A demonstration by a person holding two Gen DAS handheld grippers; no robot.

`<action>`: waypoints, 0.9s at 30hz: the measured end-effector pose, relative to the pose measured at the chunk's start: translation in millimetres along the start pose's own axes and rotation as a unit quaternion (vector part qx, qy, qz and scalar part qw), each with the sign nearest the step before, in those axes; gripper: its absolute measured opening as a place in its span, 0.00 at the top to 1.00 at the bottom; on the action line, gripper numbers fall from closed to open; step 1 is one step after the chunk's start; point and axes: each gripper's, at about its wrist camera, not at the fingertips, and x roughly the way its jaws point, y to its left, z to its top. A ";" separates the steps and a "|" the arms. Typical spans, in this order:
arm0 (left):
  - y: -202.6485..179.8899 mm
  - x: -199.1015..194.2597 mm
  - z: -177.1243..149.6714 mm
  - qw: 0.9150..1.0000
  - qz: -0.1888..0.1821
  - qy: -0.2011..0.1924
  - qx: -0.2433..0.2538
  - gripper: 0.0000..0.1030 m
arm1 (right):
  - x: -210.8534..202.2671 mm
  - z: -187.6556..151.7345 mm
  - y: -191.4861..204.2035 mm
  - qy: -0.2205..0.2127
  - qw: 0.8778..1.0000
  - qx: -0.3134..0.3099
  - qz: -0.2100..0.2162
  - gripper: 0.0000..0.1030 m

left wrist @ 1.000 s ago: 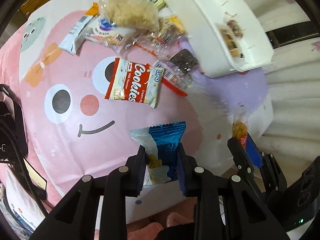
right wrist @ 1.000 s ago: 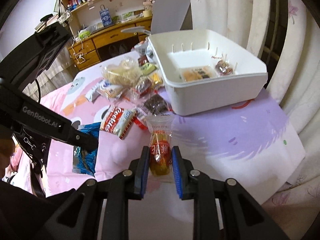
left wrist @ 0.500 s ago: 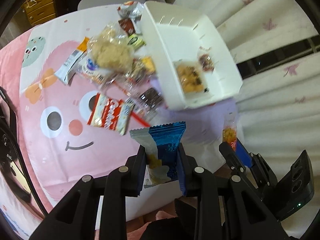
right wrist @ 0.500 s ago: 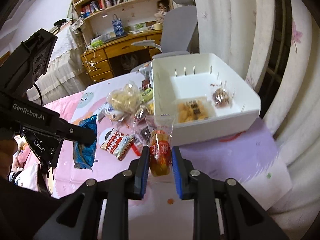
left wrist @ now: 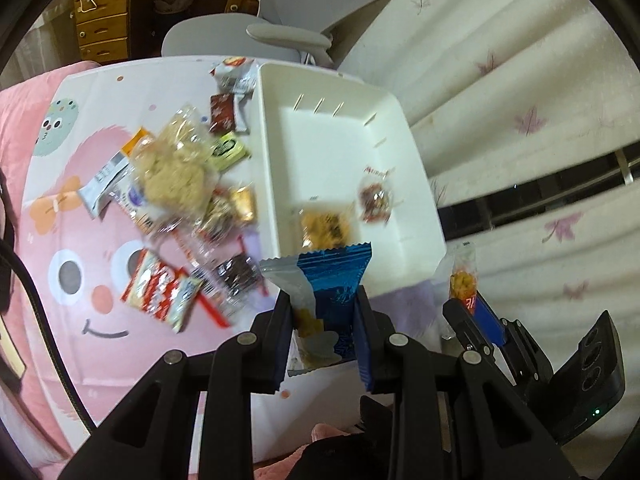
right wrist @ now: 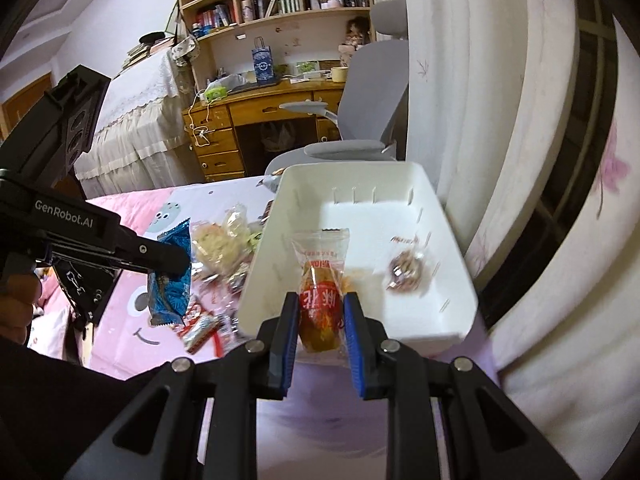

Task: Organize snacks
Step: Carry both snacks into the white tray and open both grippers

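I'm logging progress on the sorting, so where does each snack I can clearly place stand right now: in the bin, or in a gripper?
Already lying in the white bin: 2, a yellow-brown snack pack and a small reddish wrapped one.
Held in grippers: 2, the blue packet and the orange-red packet.
Total: 4. The loose pile on the tablecloth is too blurred to count.

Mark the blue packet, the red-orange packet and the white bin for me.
blue packet (left wrist: 336,280), left wrist view, upper foil face.
red-orange packet (right wrist: 321,304), right wrist view, red printed middle.
white bin (right wrist: 360,220), right wrist view, bare floor near back wall.
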 end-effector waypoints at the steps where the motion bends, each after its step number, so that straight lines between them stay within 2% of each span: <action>1: -2.7 1.3 1.5 1.000 -0.001 -0.005 -0.002 0.75 | 0.6 2.8 -4.7 0.000 1.000 -0.004 0.001 0.78; 12: -33.1 23.2 16.4 0.999 0.006 -0.030 -0.012 0.75 | 9.8 26.4 -34.9 0.004 0.999 -0.043 0.020 0.78; 14: -39.5 27.4 17.5 0.999 0.015 -0.028 -0.008 0.71 | 11.2 28.1 -38.7 0.003 0.999 -0.045 0.022 0.78; 15: -42.5 29.7 17.5 0.999 0.018 -0.026 -0.007 0.63 | 11.5 29.1 -41.2 0.002 0.999 -0.043 0.022 0.78; 16: -44.3 31.6 17.3 0.999 0.019 -0.024 -0.008 0.50 | 12.4 30.4 -44.4 0.002 0.999 -0.038 0.020 0.77; 17: -46.4 32.8 16.5 0.999 0.021 -0.023 -0.009 0.45 | 14.5 30.8 -46.9 0.005 0.999 -0.034 0.017 0.72; 18: -48.3 33.3 16.1 0.999 0.022 -0.024 -0.009 0.43 | 16.4 31.0 -49.5 0.009 0.999 -0.029 0.014 0.62; 20: -50.9 31.8 14.6 0.999 0.028 -0.028 -0.009 0.42 | 19.4 31.0 -56.3 0.017 1.000 -0.014 0.014 0.56; 22: -52.4 29.3 13.5 0.999 0.039 -0.034 -0.007 0.35 | 18.5 30.4 -58.6 0.018 1.000 -0.009 0.020 0.56; 27: -47.3 21.7 10.7 0.998 0.051 -0.046 -0.016 0.32 | 20.4 29.3 -56.2 0.026 0.999 -0.017 0.034 0.55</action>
